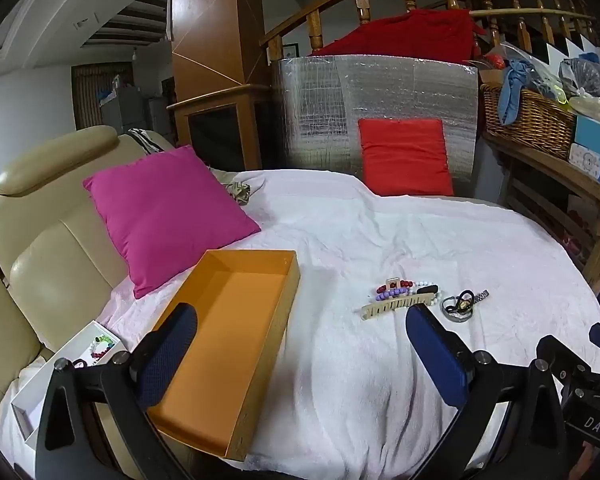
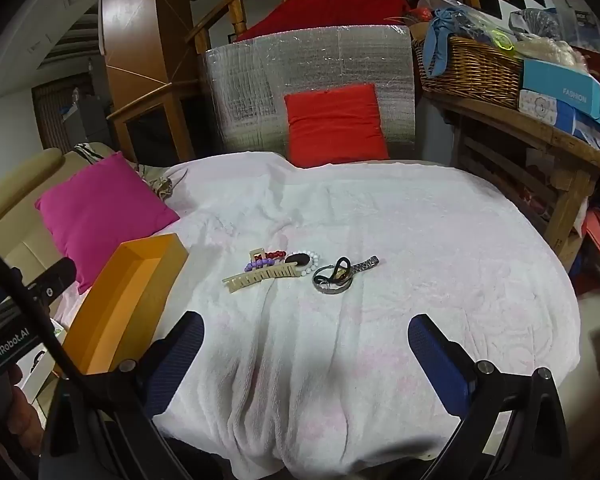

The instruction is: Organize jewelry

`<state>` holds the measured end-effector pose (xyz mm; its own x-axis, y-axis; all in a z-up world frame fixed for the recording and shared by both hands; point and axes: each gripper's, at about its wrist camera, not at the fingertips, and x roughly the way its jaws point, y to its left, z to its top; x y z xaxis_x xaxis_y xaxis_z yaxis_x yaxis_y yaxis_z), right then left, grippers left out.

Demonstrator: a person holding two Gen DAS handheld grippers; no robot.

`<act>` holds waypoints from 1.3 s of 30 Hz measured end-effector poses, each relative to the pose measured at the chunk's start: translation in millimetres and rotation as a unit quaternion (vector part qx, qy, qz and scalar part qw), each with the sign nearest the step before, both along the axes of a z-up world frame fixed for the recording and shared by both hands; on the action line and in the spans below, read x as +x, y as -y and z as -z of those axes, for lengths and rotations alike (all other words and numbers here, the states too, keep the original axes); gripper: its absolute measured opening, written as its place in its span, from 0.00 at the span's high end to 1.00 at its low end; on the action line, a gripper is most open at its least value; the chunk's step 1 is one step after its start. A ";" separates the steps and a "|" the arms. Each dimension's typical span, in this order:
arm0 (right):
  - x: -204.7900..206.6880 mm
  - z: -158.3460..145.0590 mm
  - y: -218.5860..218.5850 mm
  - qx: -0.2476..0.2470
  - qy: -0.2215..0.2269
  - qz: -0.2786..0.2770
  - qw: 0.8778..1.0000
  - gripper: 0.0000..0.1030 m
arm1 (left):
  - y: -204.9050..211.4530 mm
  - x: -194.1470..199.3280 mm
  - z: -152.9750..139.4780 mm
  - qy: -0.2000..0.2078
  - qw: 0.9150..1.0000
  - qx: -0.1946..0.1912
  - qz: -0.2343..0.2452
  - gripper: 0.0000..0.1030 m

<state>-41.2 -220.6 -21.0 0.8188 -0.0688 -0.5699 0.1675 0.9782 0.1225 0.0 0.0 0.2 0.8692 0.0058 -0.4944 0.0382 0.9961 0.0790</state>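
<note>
Reading "GenRobot.AI" at lower left, the left gripper [image 2: 56, 276] gapes empty. "FASHION" marks a blue box [image 2: 568, 94] upper right. Right gripper [image 2: 306, 344] fingers spread, empty.

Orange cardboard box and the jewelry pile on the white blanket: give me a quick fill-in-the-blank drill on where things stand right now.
1. The open orange cardboard box holds ____.
2. The beige toothed hair comb lies on the ____ blanket.
3. The silver bangle lies to the ____ of the comb in the right wrist view.
4. Both tongs, left and right, are ____.

Missing words: nothing; white; right; open
</note>
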 end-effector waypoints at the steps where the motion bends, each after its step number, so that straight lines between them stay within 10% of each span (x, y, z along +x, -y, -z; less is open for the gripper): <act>1: 0.0 -0.6 0.6 0.001 0.000 0.001 1.000 0.00 | 0.4 -0.1 -0.2 0.002 1.000 0.005 0.000 0.00; 39: 18.0 14.8 -8.9 0.019 -0.019 -0.008 1.000 0.00 | -4.8 17.2 7.8 -0.007 1.000 0.009 -0.006 0.00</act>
